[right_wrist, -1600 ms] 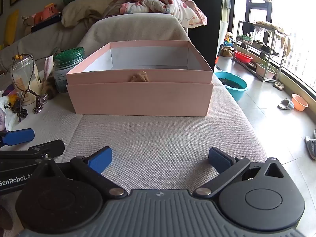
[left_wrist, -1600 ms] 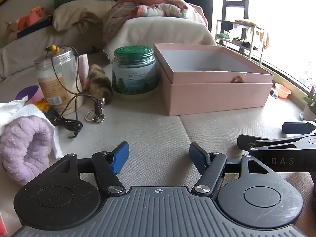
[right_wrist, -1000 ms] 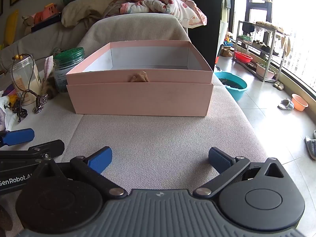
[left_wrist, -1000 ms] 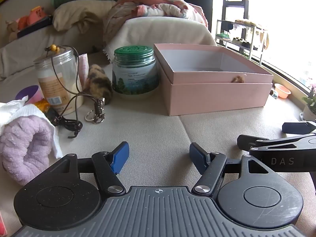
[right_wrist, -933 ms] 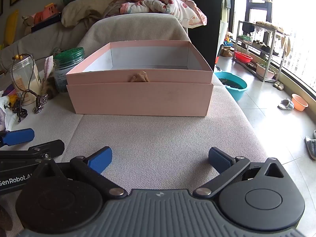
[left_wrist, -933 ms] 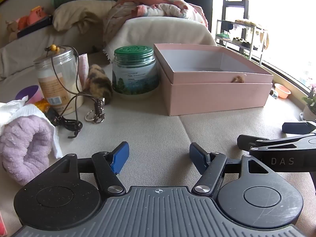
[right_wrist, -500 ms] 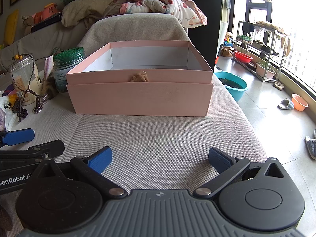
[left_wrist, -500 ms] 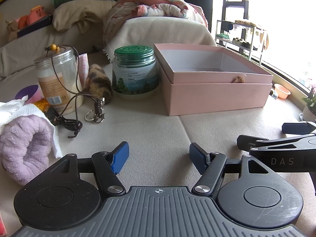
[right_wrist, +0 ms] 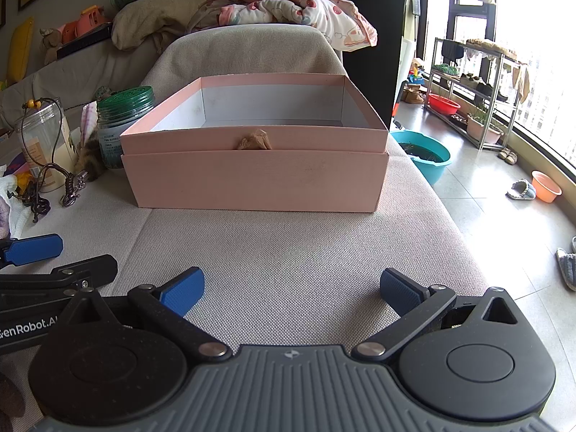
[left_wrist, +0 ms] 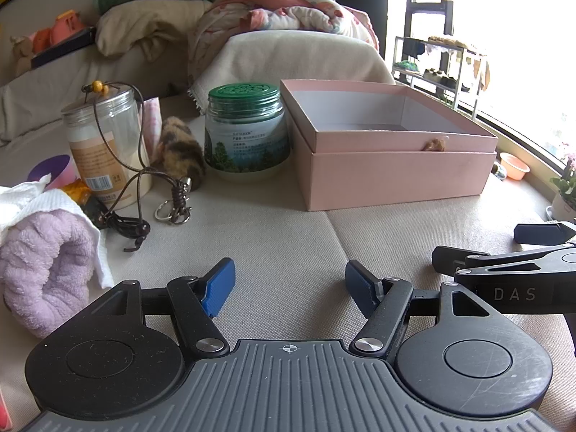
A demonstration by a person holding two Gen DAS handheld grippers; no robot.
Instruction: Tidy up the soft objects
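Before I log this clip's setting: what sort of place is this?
Most likely a home living room: a sofa with piled bedding, a shoe rack by the window, washbasins on the tiled floor.

A lived-in home: a beige fabric sofa [right_wrist: 288,252] with a crumpled floral quilt [right_wrist: 288,3] on its backrest, and a metal shoe rack [right_wrist: 471,82] by the window beyond it.

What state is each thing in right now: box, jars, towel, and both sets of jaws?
Pink box: open, no lid on.
Green-lidded jar: upright, capped.
Clear jar: upright, capped, cord draped over it.
Purple towel: rolled up.
Left gripper: jaws open, empty.
Right gripper: jaws open, empty.
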